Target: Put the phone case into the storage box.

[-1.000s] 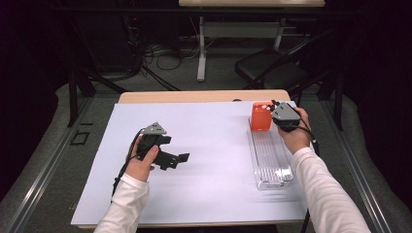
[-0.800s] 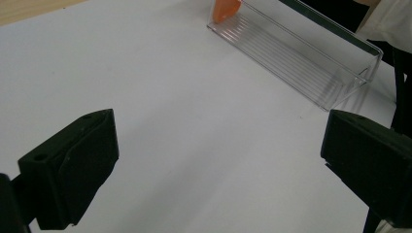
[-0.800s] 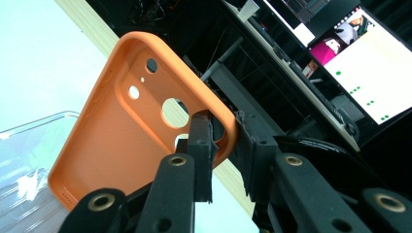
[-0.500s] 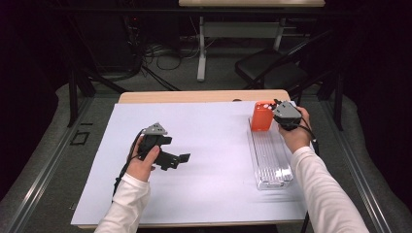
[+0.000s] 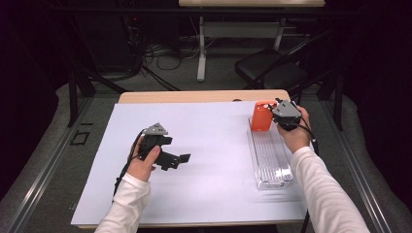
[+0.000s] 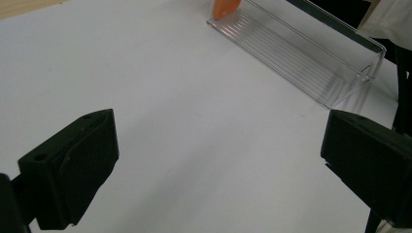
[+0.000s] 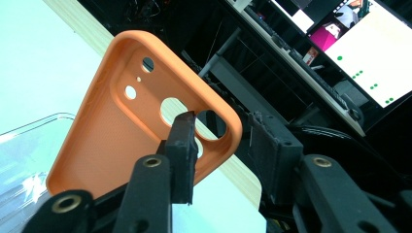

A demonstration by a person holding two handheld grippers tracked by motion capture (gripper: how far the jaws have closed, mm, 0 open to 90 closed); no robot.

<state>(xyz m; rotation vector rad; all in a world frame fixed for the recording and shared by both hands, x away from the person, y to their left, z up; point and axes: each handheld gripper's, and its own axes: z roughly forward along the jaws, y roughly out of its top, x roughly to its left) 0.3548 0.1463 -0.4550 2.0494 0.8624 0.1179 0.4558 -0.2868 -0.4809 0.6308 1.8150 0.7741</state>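
Right claw [image 7: 221,145], partly parted, straddled the orange phone case [image 5: 261,115] edge over the clear tray [image 5: 270,158], essentially unmoved; left claw [image 5: 180,158] remained released, idle.

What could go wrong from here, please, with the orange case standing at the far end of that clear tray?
The right gripper straddles only one edge of the orange phone case, jaws not visibly closed, so the case could twist or slip when lifted. The clear tray looks light and unheld, with the left gripper open and well away; a tug might drag or tip it.
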